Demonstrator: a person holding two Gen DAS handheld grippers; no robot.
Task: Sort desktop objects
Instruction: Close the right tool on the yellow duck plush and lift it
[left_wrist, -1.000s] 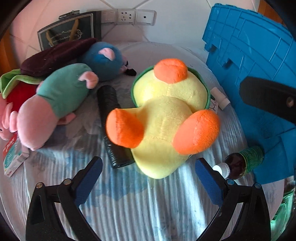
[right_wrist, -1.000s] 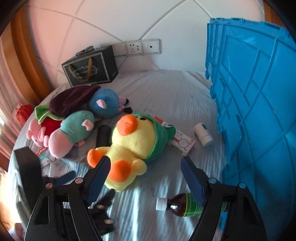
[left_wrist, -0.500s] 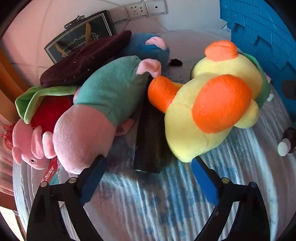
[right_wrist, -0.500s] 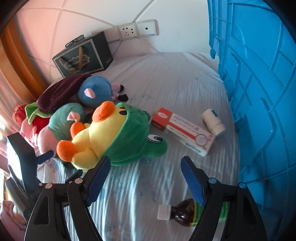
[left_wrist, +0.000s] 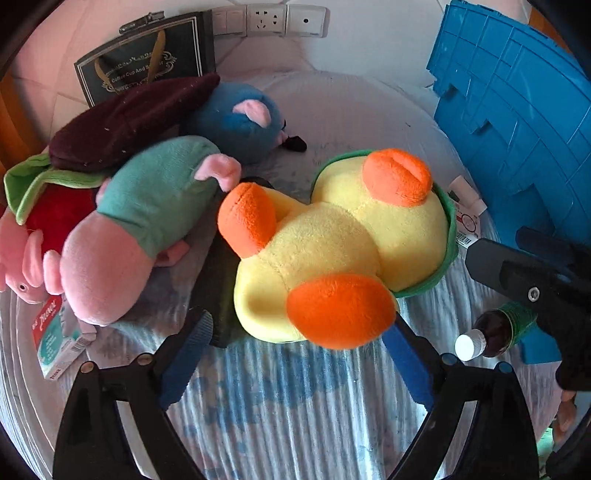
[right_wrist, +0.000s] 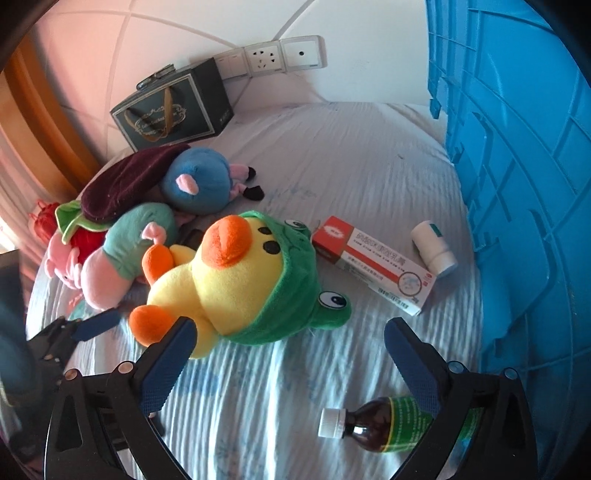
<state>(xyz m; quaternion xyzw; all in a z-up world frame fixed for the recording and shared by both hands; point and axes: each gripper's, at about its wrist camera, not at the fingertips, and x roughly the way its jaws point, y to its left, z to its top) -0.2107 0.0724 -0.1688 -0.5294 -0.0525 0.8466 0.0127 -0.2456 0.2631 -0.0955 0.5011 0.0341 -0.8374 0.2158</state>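
My left gripper (left_wrist: 299, 347) stood spread wide at the bottom of the left wrist view, its blue pads flanking the lower end of the yellow duck plush (left_wrist: 332, 254) without pressing on it; the duck's orange foot hung just over my right-hand pad. The duck lay across the middle of that frame on the striped cloth (left_wrist: 280, 413), with a black cylinder (left_wrist: 218, 295) tucked beneath its left side. In the left half of the frame sat the pink pig plush in a teal shirt (left_wrist: 122, 236), and above it a dark maroon plush (left_wrist: 125, 122) and a blue plush (left_wrist: 240, 118). My right gripper (right_wrist: 288, 354) had just been opening and stood at full spread in the lower part of the right wrist view, nothing between its pads; its left pad stood just in front of the duck's body. A brown bottle with a white cap (right_wrist: 369, 424) lay at the bottom right, partly behind my right finger. A red-and-white box (right_wrist: 373, 262) and a small white bottle (right_wrist: 432, 247) lay right of centre, near the blue crate (right_wrist: 517, 184) filling the right edge.
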